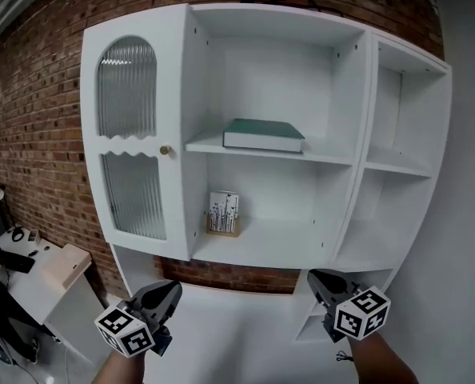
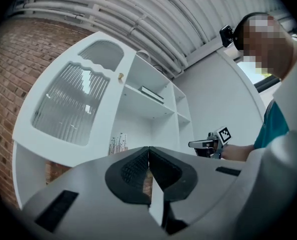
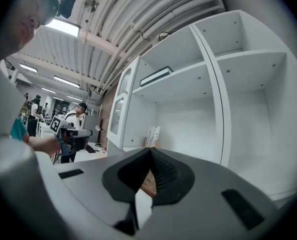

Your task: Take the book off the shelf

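1. A red-brown brick wall (image 1: 37, 118) fills the far left of the scene.
2. A white door (image 1: 129, 146) stands to the right of the brick. It has two ribbed glass panes: an arched upper pane (image 1: 127, 86) and a lower pane (image 1: 133, 194) with a wavy top edge.
3. A small brass knob (image 1: 165, 150) sits at the door's right edge, level with the gap between the panes.
4. A small pale card stand (image 1: 223, 214), printed with dark plant stems, stands upright to the right of the lower pane.
5. A white desk (image 1: 49, 282) at the near left carries dark objects (image 1: 17, 261) too small to identify.
6. Overhead, white pipes (image 3: 138, 14) run along the ceiling beside a bright strip light (image 3: 63, 27).
7. In the right gripper view, a person in a dark cap and white shirt (image 3: 68, 118) stands far off at the left.
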